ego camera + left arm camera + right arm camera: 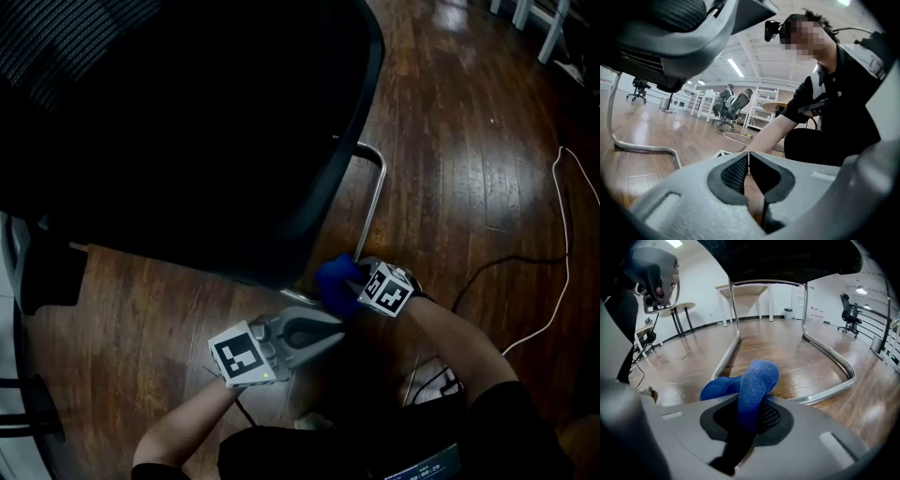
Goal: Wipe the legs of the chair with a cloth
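One blue cloth sits pinched between the jaws of the right gripper, bulging up past their tips and spilling to the left. It hangs low, close to the chrome leg of the chair; whether they touch is unclear. Just beside, the left gripper has its jaws pressed together on nothing, above the wooden floor.
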Demonstrator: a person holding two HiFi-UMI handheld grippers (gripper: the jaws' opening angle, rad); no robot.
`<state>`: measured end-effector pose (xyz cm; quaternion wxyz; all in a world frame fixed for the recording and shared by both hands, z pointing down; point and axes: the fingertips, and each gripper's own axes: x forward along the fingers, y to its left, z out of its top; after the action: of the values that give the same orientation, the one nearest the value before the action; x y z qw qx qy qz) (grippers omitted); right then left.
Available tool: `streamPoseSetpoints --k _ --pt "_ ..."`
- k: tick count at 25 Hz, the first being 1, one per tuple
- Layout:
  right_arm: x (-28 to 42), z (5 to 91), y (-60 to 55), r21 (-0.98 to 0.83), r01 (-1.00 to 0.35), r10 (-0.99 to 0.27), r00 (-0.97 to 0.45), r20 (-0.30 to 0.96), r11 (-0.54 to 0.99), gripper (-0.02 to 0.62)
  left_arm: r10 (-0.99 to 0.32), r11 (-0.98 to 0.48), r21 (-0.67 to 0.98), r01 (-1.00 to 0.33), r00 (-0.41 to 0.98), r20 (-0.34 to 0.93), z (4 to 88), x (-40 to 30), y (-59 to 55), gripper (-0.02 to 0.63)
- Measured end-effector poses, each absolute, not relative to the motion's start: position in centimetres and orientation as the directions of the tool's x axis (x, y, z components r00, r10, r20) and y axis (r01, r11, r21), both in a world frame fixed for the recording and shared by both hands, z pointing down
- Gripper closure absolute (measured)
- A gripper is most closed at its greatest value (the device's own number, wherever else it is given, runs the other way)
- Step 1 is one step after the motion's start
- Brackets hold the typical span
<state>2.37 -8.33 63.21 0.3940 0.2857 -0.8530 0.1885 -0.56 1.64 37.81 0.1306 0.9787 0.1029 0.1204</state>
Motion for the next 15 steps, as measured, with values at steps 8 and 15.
streamPoseSetpoints --k 8,15 --pt "2.1 58.1 -8.0 -0.016 -0.577 -0.299 -0.446 0.844 0.817 0.541 0.257 -0.942 0.232 0.24 0.965 0.045 35.6 2.9 3.2 0.604" --pt "0.4 61.9 -6.8 0.021 -0.477 -0.298 -0.515 0.804 0.879 0.541 0.229 -0.953 0.223 0.207 0.97 0.082 38.6 5.3 1.0 0.604"
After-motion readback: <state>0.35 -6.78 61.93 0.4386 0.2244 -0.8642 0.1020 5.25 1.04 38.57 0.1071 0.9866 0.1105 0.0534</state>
